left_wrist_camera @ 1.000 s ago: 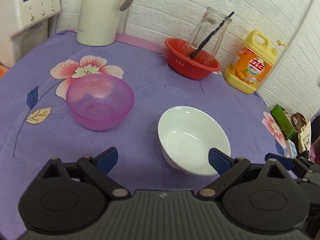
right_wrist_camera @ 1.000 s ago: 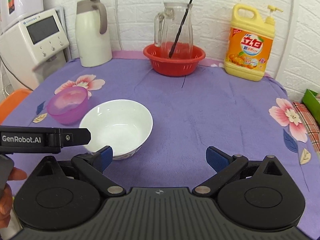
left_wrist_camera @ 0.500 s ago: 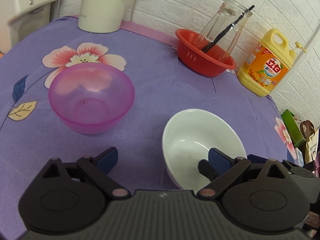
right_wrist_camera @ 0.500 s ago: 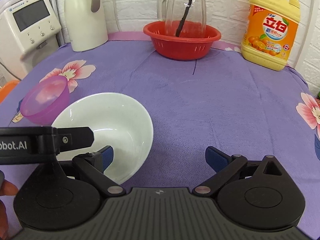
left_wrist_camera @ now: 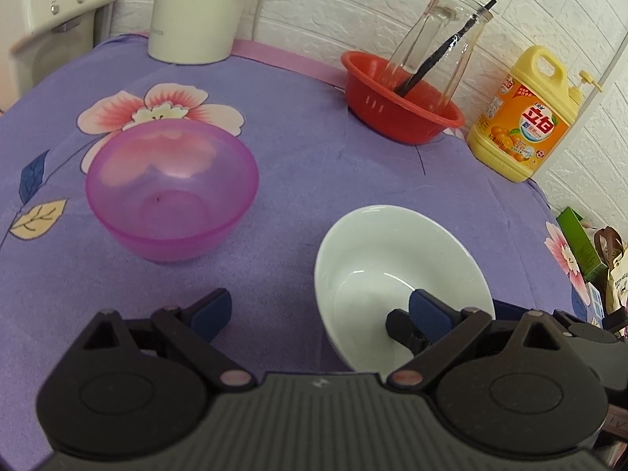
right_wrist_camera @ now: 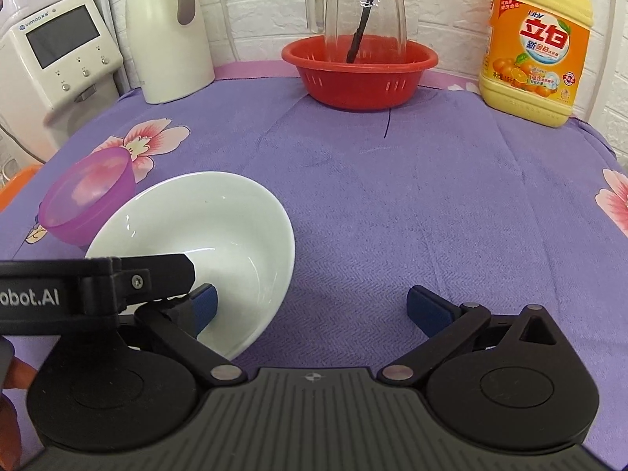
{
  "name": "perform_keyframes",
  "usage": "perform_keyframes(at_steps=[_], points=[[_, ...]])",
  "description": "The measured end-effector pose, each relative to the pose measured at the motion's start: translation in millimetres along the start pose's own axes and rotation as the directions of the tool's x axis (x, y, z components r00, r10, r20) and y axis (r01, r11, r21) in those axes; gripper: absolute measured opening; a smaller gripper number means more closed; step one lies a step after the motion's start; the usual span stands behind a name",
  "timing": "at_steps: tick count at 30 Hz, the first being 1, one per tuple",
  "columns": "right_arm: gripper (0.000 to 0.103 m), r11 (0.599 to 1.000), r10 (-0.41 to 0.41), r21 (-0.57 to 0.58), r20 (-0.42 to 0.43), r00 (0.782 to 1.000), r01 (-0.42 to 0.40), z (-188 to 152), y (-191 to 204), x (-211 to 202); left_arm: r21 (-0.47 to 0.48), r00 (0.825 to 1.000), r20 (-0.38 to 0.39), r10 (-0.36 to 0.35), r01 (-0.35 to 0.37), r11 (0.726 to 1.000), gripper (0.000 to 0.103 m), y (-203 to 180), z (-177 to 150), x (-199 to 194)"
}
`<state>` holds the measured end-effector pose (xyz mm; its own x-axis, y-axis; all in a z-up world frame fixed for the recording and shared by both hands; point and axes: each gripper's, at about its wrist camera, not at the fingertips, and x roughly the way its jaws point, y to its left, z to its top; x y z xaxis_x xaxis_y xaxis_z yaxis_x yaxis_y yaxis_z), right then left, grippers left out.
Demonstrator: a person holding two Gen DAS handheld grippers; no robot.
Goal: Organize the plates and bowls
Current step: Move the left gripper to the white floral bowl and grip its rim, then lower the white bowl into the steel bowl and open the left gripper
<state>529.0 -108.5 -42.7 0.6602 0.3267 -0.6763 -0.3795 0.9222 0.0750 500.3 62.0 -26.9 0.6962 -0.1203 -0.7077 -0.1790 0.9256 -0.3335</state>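
A white bowl point(left_wrist_camera: 392, 259) point(right_wrist_camera: 219, 219) stands on the purple flowered cloth point(left_wrist_camera: 298, 157). To its left is a translucent pink bowl point(left_wrist_camera: 172, 192) point(right_wrist_camera: 86, 196). My left gripper point(left_wrist_camera: 320, 310) is open: its right fingertip is inside the white bowl and its left one is outside, so the bowl's left wall lies between them. My right gripper point(right_wrist_camera: 316, 308) is open too, with its left fingertip inside the same bowl and its right one over bare cloth. The left gripper's body point(right_wrist_camera: 78, 290) crosses the right wrist view. Neither gripper holds anything.
Along the back wall are a red basket point(left_wrist_camera: 396, 110) point(right_wrist_camera: 357, 74) holding a glass pitcher point(left_wrist_camera: 439, 47) with a black stirrer, a yellow detergent bottle point(right_wrist_camera: 537, 47), a white kettle point(right_wrist_camera: 168, 35) and a white appliance point(right_wrist_camera: 62, 62). A green box point(left_wrist_camera: 577, 243) sits past the table's right edge.
Both grippers have moved forward and down onto the white bowl. Each now has one fingertip inside it. The pink bowl has not moved.
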Motion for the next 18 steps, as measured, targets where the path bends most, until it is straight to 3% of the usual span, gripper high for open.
perform_keyframes(at_steps=[3,6,8,11,13,14,15,18], points=[[0.103,1.0,-0.003,0.008,-0.033,0.999,0.004,5,0,-1,-0.002,1.0,0.003,-0.012,0.012,1.0,0.098,1,2,-2],[0.103,1.0,0.013,-0.021,0.016,1.0,-0.013,3,6,-10,0.017,1.0,0.01,-0.028,0.028,0.999,0.094,-4,2,-3],[0.103,0.999,0.016,-0.038,0.01,1.0,-0.015,3,11,-8,0.026,0.997,-0.018,-0.069,0.07,0.997,0.075,-6,0,2],[0.103,0.997,0.061,-0.039,0.001,0.998,-0.061,-1,14,-4,0.025,0.991,-0.027,-0.127,0.128,0.991,0.062,-7,0,5],[0.103,0.994,0.098,-0.054,0.01,0.995,-0.097,-1,18,-9,0.024,0.989,-0.036,-0.144,0.144,0.989,0.058,-8,2,6],[0.09,0.992,0.116,-0.056,0.007,0.993,-0.116,-1,21,-11,0.031,0.989,-0.037,-0.145,0.146,0.989,0.051,-10,1,4],[0.086,0.99,0.131,-0.06,0.0,0.991,-0.131,-1,25,-12,0.04,0.99,-0.038,-0.136,0.138,0.99,0.05,-13,1,2],[0.086,0.989,0.117,-0.09,0.008,0.993,-0.116,-3,34,-19,0.045,0.988,-0.038,-0.15,0.152,0.987,0.045,-12,-2,-7]])
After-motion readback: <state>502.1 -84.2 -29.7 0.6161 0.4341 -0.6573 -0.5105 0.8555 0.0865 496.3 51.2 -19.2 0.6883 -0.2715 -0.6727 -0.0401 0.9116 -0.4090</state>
